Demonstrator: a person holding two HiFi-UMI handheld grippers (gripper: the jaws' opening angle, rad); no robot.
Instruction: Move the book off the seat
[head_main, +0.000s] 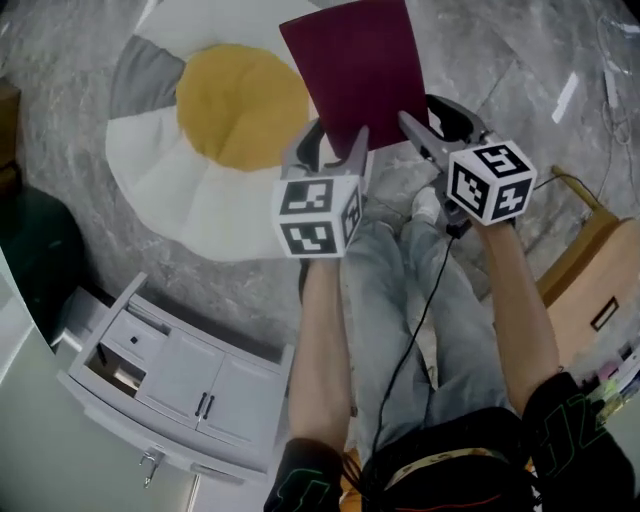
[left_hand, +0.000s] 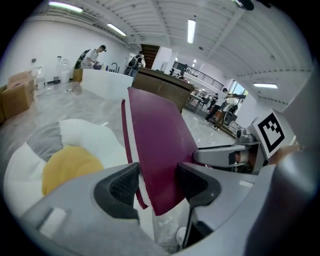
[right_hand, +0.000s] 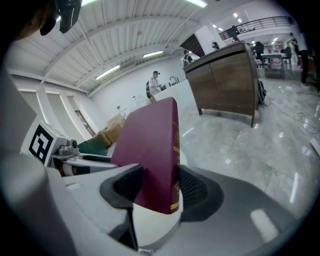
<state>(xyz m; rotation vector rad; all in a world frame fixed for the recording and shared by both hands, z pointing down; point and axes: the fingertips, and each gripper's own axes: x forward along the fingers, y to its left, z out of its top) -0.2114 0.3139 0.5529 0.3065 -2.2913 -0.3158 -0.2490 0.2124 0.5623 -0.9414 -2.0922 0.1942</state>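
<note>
Broadly, the scene is taken up by a grey marbled floor (head_main: 520, 70), on which a large round seat (head_main: 170, 190) shaped like a fried egg is spread, white with a yellow yolk cushion (head_main: 240, 105) near its middle. A pale grey cabinet (head_main: 190, 385) is seen at the lower left of the head view, well apart from the work. No book is left on the seat: the maroon book (head_main: 355, 65) is held in the air, upright on its lower edge, above the seat's far right rim and partly over bare floor. It is pinched at its lower corners from both sides. The left claw (left_hand: 157, 185) is closed on the book's lower edge, with the cover and pages pressed between its dark pads, and the right claw (right_hand: 160, 187) is clamped on the spine end in the same way. The lift off the seat is judged to be done; what is left is for the book to be carried clear and set down somewhere else, a place not yet shown
</note>
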